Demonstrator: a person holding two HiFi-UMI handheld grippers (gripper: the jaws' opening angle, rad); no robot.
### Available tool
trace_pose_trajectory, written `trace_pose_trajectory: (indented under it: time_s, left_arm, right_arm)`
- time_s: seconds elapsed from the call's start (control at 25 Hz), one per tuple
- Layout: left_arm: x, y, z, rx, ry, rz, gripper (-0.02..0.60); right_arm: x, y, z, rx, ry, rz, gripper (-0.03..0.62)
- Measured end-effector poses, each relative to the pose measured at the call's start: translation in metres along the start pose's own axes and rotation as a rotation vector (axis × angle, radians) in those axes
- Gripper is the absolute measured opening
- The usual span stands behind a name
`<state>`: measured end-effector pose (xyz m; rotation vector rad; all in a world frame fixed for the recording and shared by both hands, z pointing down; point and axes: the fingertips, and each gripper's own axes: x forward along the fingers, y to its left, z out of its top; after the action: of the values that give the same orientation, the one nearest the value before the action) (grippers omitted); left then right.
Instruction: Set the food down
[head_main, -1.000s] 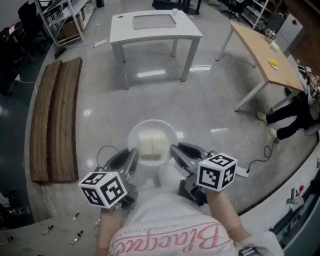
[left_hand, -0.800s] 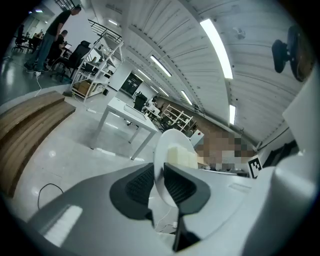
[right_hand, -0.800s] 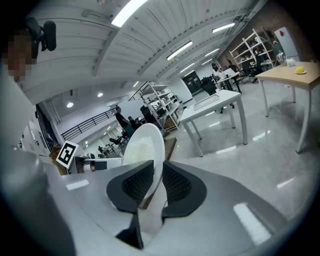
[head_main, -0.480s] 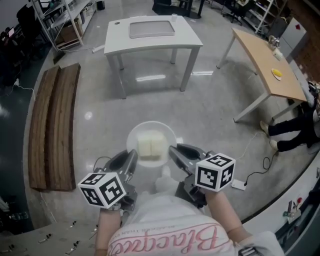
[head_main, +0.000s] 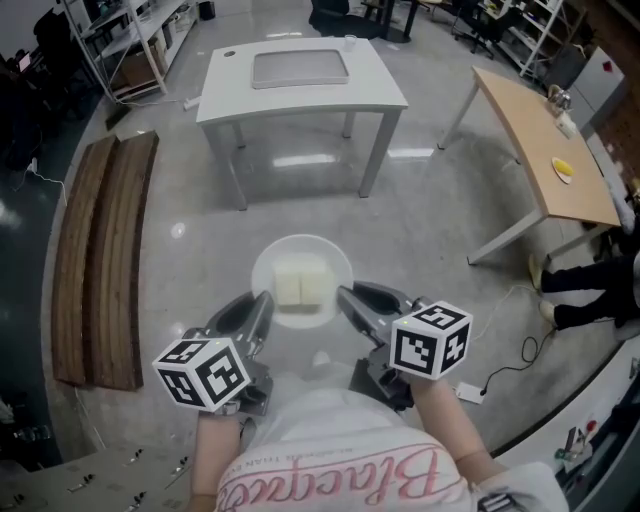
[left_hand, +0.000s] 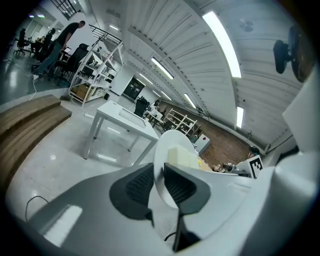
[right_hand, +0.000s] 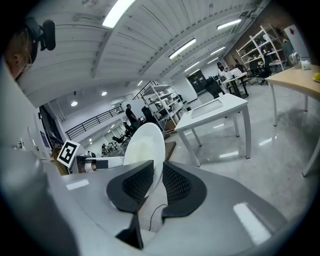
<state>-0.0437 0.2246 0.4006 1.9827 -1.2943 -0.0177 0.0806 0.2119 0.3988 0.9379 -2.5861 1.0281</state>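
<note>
A white plate (head_main: 270, 272) with two pale yellow food blocks (head_main: 302, 283) hangs level in front of me, above the floor. My left gripper (head_main: 262, 309) is shut on the plate's left rim, and my right gripper (head_main: 345, 302) is shut on its right rim. In the left gripper view the plate (left_hand: 161, 165) stands edge-on between the pads, with the food (left_hand: 184, 158) on its right face. In the right gripper view the plate (right_hand: 145, 147) runs between the dark ribbed pads. A white table (head_main: 300, 85) with a grey tray (head_main: 299, 67) stands ahead.
A wooden table (head_main: 535, 135) with a yellow object (head_main: 563, 170) stands at the right, a person's legs (head_main: 590, 290) beyond it. Wooden planks (head_main: 95, 250) lie on the floor at the left. Shelving (head_main: 115, 35) is at the far left. A cable (head_main: 520, 345) trails on the floor.
The white table has come nearer and lower in the head view as I move forward. The plate stays level between both grippers.
</note>
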Motion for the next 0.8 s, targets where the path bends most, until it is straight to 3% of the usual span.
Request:
trace_pose_trajectory:
  time_s: [0.8]
  left_arm:
    - [0.078, 0.008, 0.031, -0.034, 0.028, -0.028, 0.064]
  right_arm:
    - [0.024, -0.06, 0.046, 0.048, -0.017, -0.034, 0.058]
